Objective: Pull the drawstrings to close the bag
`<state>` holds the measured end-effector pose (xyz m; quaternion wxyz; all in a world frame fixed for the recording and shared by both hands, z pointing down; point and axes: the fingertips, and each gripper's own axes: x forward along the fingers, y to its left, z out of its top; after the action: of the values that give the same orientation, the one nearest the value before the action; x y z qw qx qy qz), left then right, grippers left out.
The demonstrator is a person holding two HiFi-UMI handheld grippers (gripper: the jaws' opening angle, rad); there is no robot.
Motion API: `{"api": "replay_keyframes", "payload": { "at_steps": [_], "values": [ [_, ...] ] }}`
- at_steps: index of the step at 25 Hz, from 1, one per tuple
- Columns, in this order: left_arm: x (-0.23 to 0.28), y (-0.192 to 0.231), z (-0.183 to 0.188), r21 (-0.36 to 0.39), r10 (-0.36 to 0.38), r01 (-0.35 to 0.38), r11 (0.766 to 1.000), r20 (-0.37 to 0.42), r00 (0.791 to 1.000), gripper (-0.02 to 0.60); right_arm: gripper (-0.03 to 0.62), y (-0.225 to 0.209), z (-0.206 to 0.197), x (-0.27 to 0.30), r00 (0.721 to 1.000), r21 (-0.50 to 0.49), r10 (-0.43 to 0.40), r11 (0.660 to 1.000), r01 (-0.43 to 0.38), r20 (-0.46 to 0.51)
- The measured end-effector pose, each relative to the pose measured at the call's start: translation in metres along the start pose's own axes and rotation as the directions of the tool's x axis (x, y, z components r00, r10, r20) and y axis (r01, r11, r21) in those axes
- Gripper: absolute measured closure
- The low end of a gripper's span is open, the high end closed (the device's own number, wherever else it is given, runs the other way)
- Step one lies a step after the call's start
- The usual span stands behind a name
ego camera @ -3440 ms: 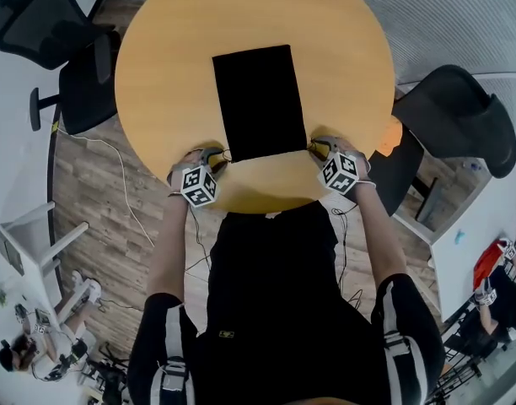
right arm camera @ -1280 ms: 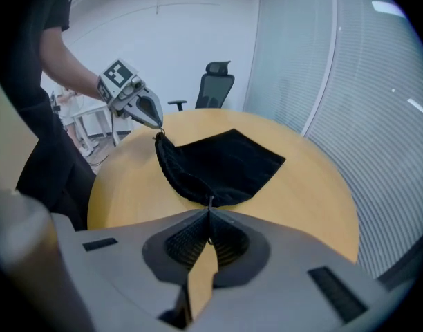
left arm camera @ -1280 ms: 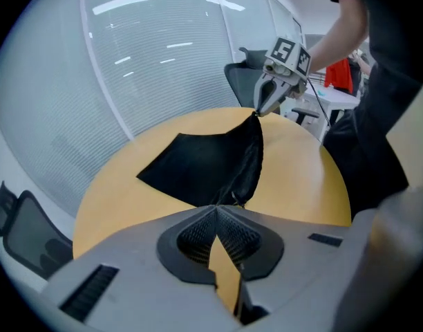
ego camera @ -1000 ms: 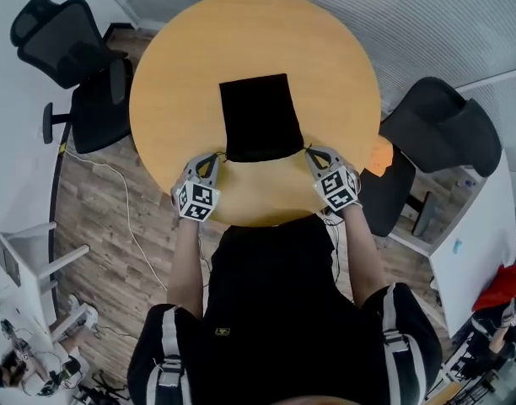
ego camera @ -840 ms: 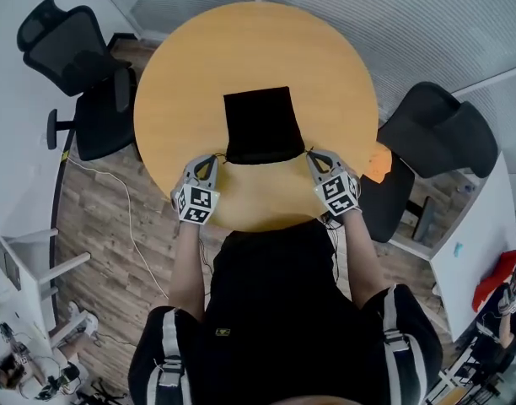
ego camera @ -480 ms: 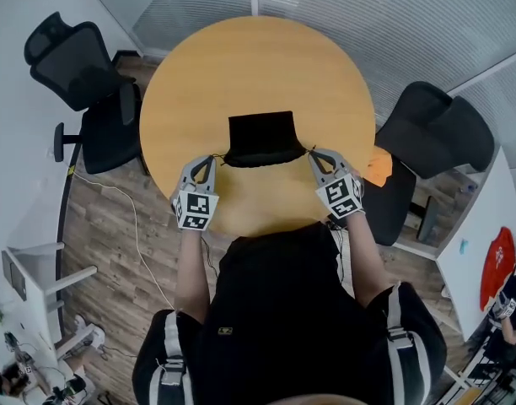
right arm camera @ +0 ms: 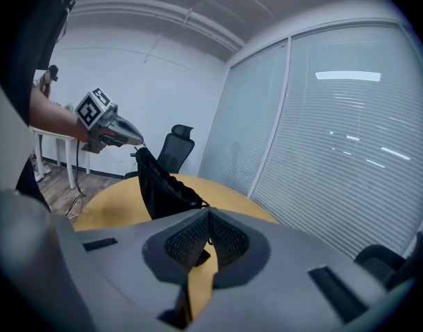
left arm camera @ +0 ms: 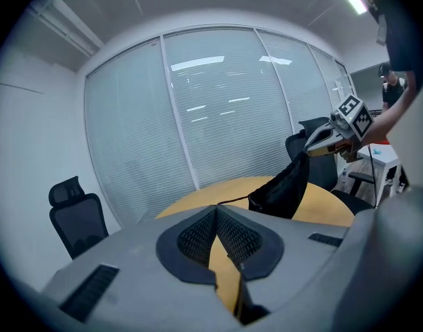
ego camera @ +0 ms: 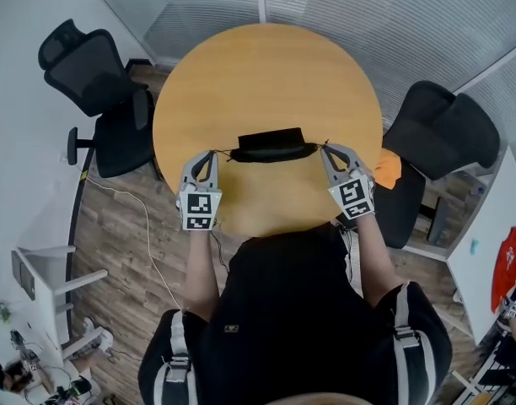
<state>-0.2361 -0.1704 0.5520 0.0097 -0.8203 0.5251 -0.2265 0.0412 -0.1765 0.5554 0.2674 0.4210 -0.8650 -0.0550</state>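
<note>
Wooden round table (ego camera: 266, 66) lies beneath a black fabric drawstring bag (ego camera: 271, 144), hung taut with its long axis nine-to-three. Left gripper (ego camera: 209, 153) at its nine o'clock and right gripper (ego camera: 329, 148) at three, equally near, are each pinched closed, apparently on a thin drawstring cord (left arm camera: 232, 200).

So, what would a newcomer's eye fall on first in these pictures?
First, the black drawstring bag, hanging stretched between the left claw and the right claw, each shut on a drawstring, above the near half of the round wooden table. Then the black office chairs, one at each side of the table.
</note>
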Motion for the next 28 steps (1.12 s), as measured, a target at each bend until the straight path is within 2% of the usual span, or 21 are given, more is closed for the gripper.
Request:
{"api": "replay_keyframes", "payload": {
  "at_steps": [3,7,11,22,28],
  "values": [
    [-0.008,0.009,0.008,-0.028,0.036,-0.036,0.999,0.016,0.999,0.566,0.536,-0.003,0.013,-0.005,0.999,0.034,-0.022,0.999,0.020,0.047],
    [-0.018,0.021,0.016,-0.111,0.081,-0.075,0.991,0.044,0.996,0.566,0.536,-0.003,0.027,-0.012,0.995,0.037,-0.040,0.999,0.037,0.087],
    [-0.025,0.031,0.024,-0.199,0.104,-0.085,0.976,0.088,0.991,0.566,0.536,-0.004,0.033,-0.019,0.993,0.036,-0.056,0.998,0.052,0.104],
    [-0.031,0.039,0.036,-0.219,0.173,-0.148,0.964,0.097,0.980,0.566,0.534,-0.018,0.032,-0.027,0.991,0.030,-0.060,0.998,0.056,0.122],
    [-0.039,0.036,0.047,-0.287,0.227,-0.189,0.939,0.106,0.968,0.566,0.534,-0.030,0.035,-0.035,0.987,0.026,-0.037,0.999,0.034,0.154]
  ]
}}
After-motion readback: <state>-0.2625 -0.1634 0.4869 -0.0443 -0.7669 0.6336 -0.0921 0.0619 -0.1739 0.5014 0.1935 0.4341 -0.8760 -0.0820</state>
